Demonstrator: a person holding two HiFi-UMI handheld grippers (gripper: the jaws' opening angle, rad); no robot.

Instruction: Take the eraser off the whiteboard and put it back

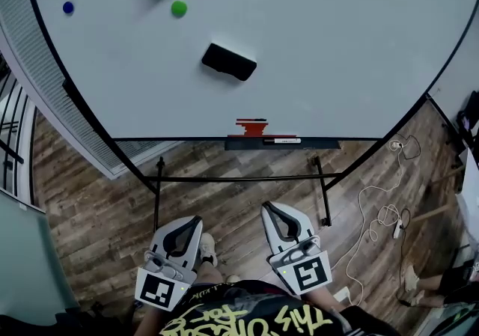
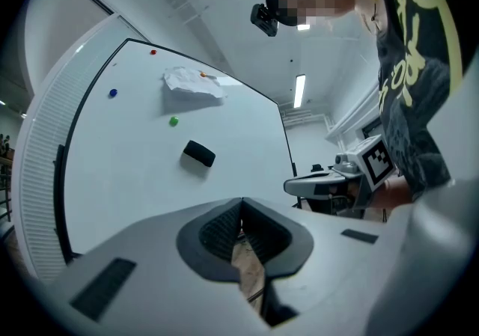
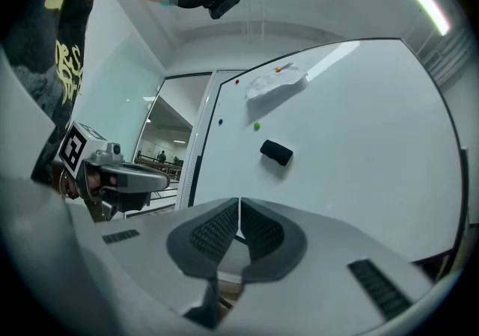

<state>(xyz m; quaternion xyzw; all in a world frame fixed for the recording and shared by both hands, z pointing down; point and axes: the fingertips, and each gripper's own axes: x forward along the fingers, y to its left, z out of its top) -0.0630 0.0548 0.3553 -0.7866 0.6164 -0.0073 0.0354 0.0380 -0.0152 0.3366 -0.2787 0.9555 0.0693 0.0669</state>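
1. Holds the left gripper (image 1: 196,221) low over the wooden floor (image 1: 97,215), well short of the whiteboard (image 1: 337,43) — fingers (image 2: 217,228) pressed together, nothing between them.
2. Holds the right gripper (image 1: 268,208) just beside it, fingers (image 3: 263,231) likewise together and empty.
3. Faces the black eraser (image 1: 229,62) — stuck on the board's face, below and right of a green magnet (image 1: 178,8), above the tray (image 1: 322,145), well apart from both grippers.

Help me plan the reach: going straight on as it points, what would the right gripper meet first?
Most likely the bare white whiteboard, just left of the black block eraser stuck on it. The right gripper, jaws shut and empty, has nothing in between, though depth is hard to judge.
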